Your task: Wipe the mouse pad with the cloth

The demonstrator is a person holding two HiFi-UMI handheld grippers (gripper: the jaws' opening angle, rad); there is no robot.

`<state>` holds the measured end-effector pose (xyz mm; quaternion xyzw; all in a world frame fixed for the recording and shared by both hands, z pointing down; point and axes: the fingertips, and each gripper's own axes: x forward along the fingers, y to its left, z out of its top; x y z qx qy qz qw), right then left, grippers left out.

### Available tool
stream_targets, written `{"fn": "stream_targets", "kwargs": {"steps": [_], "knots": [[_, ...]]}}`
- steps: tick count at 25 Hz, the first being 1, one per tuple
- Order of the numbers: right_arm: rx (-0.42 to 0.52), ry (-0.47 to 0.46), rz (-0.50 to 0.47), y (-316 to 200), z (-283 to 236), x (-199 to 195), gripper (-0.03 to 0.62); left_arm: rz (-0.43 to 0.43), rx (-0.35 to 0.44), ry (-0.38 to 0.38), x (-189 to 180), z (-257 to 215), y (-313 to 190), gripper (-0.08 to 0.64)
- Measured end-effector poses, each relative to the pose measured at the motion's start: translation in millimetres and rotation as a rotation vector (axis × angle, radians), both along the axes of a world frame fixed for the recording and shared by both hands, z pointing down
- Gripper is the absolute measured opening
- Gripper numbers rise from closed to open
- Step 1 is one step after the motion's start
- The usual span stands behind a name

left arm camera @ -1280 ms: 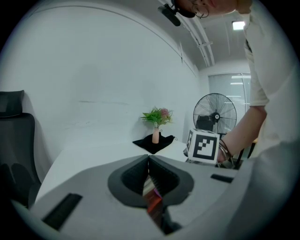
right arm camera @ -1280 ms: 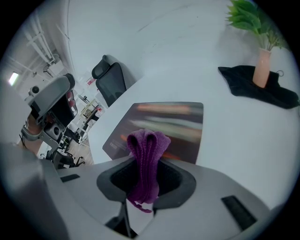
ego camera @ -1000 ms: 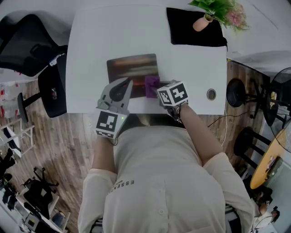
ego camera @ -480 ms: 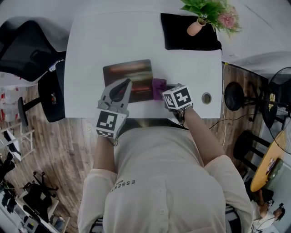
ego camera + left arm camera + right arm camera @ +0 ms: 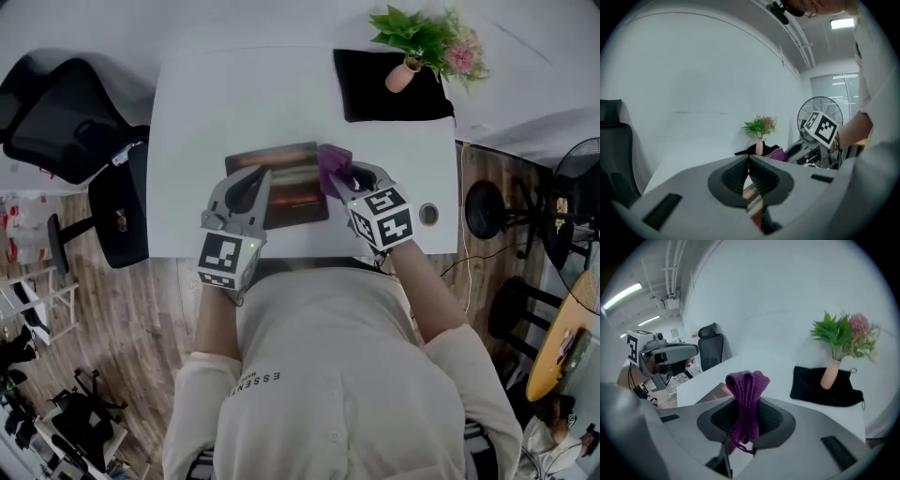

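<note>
head: overhead, table [image 5: 187,141] | gripper views: low, close, sharing plant [image 5: 840,337]

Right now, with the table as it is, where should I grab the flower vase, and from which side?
Probably the vase's plain body, below the flowers, jaws level, coming in from the desk's near side. It stands upright and narrow, and the flowers spread wide over its mouth, so a grip from above would likely crush them.

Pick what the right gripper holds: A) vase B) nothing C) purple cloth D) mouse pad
C: in the right gripper view the right gripper has its jaws shut on the bunched purple cloth, which sticks up between them.
</note>
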<state>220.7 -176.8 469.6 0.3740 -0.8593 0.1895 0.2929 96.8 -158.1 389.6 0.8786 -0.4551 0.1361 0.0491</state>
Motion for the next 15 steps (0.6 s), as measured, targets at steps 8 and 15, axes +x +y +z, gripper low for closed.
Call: {"fn": "stream_targets", "kwargs": {"steps": [8,15], "knots": [[0.346,-0.2,0.072,-23,-103,-31,0.106,-0.008,0.086,-0.025,-35,-52,-10,0.003],[0.544,-0.269,0.123,-20,-170,-45,0.101,-0.036,0.182,-0.008,-67,-88,-12,0.003]]}}
